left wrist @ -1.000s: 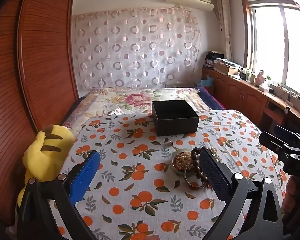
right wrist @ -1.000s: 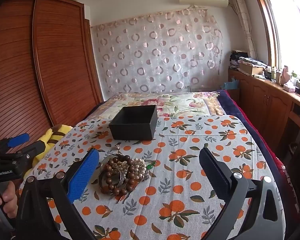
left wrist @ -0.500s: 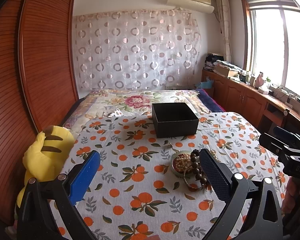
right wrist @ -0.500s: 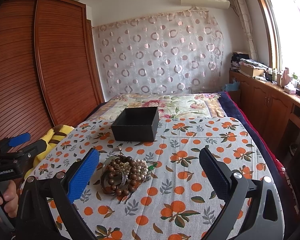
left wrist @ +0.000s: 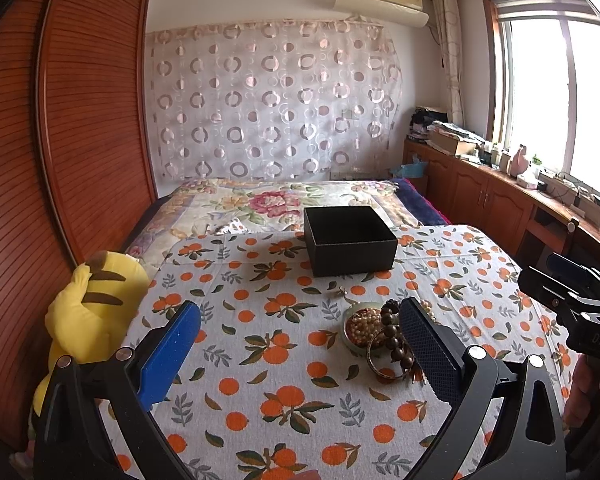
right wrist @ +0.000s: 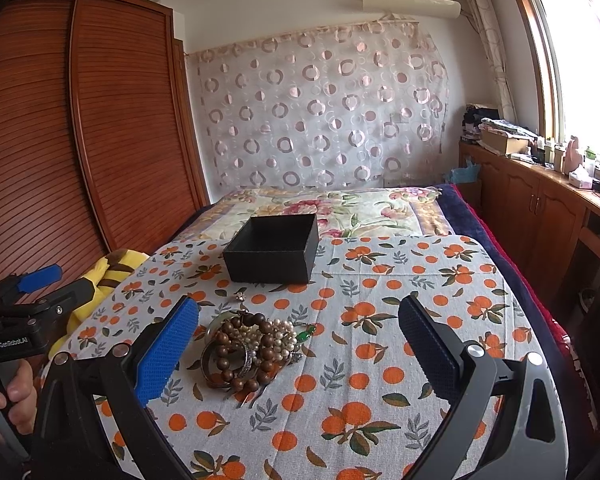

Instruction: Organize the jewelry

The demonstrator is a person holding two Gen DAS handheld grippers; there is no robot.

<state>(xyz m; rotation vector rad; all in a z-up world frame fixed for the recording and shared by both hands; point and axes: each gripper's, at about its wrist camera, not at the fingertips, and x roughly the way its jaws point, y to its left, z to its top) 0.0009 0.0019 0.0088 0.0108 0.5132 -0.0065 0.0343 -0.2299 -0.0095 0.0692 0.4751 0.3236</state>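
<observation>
A jewelry pile [right wrist: 246, 350] lies on an orange-print cloth [right wrist: 380, 360] spread over a bed, sitting at about nine o'clock from the cloth's center in the right wrist view.

Going left to right in that view: a yellow plush toy [right wrist: 114, 270] sits at the cloth's left edge. Next is the left gripper [left wrist: 300, 344], held above the cloth, its fingers spread wide and holding nothing. Then comes the pile itself, a tangle of dark wooden beads [right wrist: 224, 340], pale pearl strands [right wrist: 280, 334], bangles and a small green stone [right wrist: 304, 336]. A tiny separate trinket [right wrist: 240, 296] lies at twelve o'clock from the pile. Beyond it, also toward twelve o'clock, stands an open black box [right wrist: 274, 250]. The right gripper [right wrist: 298, 342] is likewise wide apart and empty, the pile lying below and between its fingers, nearer the left, blue-padded one.
</observation>
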